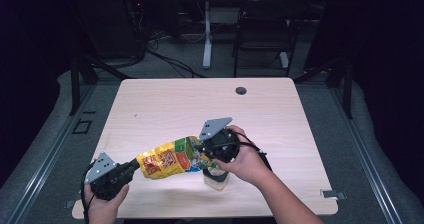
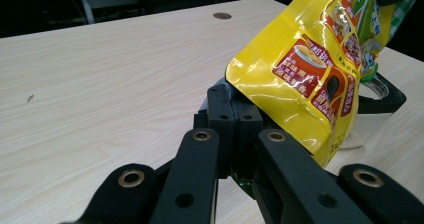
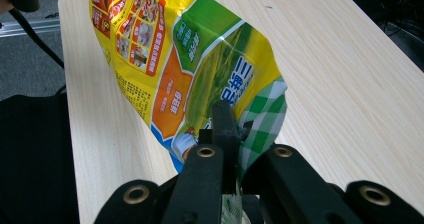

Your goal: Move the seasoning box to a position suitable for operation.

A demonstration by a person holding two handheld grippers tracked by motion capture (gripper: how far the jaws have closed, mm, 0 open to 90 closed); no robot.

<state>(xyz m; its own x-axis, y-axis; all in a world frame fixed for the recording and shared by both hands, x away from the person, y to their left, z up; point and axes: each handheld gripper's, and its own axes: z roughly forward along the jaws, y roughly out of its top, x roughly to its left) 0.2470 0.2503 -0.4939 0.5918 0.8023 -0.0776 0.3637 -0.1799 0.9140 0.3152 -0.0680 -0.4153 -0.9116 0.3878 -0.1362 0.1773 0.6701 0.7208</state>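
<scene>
Black jaws of the left hand-held gripper [image 2: 235, 119] pinch the bottom corner of the glossy yellow foil pouch [image 2: 310, 69] in the left gripper view, above the pale wooden table [image 2: 110, 84]. Right gripper view: the right hand-held gripper [image 3: 230, 134] clamps the pouch's green-checked top edge. High view: the pouch hangs between both grippers over a clear glass jar [image 1: 216, 178].

A clear jar [image 1: 216, 178] stands under the pouch [image 1: 170, 159].
</scene>
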